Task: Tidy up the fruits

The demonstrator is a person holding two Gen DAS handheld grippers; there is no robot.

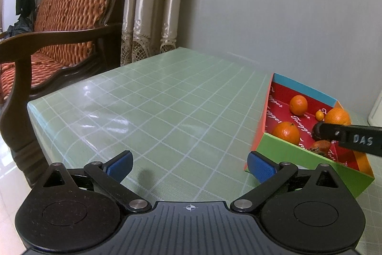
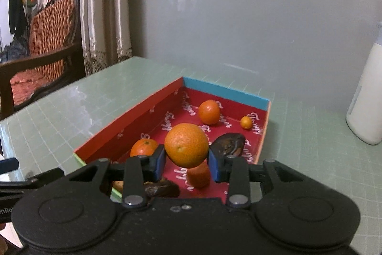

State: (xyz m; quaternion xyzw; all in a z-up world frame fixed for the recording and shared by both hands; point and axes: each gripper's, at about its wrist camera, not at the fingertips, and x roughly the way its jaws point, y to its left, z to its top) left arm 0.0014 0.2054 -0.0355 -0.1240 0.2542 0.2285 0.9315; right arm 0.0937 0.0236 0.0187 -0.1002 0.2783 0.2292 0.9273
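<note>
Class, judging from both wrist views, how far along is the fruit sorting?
Done: several oranges and dark fruits already lie in the box. In hand: the right gripper grips an orange above the box. Left: setting it down; the left gripper is open, empty.

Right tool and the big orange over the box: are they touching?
Touching. The right wrist view shows the right tool with both blue pads pressed against the orange, holding it above the box.
</note>
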